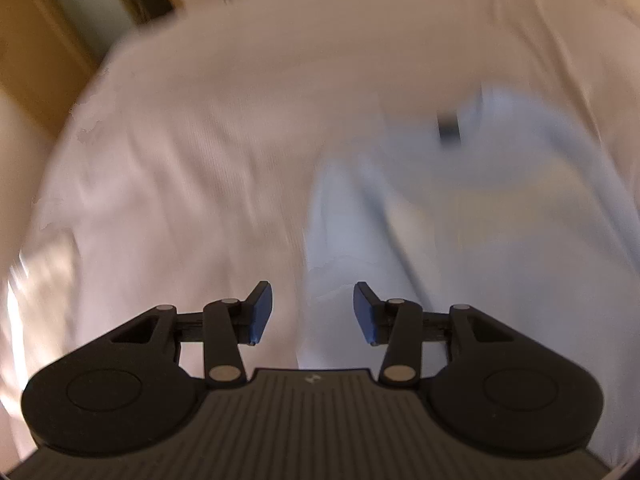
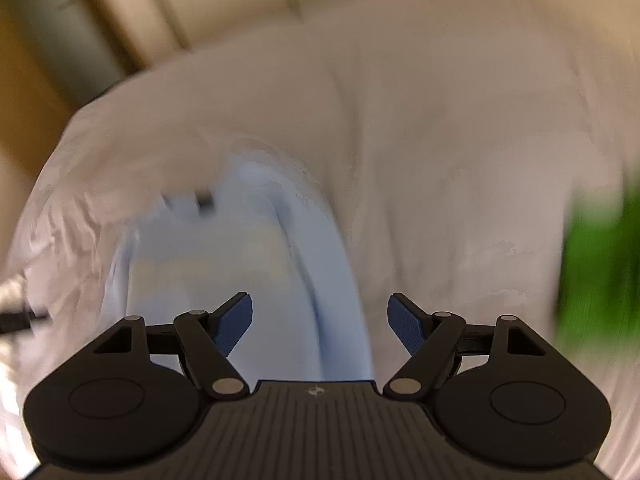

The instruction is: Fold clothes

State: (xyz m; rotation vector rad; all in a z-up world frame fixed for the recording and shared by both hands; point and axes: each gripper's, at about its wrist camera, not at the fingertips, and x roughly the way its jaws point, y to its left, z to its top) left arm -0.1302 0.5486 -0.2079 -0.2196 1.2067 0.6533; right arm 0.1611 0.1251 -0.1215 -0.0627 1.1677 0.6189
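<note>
A light blue garment [image 1: 460,208] lies on a white bed sheet [image 1: 200,152], blurred by motion, with a small dark label [image 1: 448,130] near its top. In the left wrist view my left gripper [image 1: 313,312] is open and empty, above the garment's left edge. In the right wrist view the same garment [image 2: 240,264] lies left of centre, its dark label [image 2: 206,198] near the top. My right gripper [image 2: 319,322] is open wide and empty, above the garment's right edge.
The white sheet [image 2: 440,160] covers the bed. A bright green object [image 2: 600,272], blurred, sits at the right edge of the right wrist view. Wooden furniture and a wall [image 1: 48,40] stand beyond the bed's far left. A dark object [image 2: 16,320] shows at the left edge.
</note>
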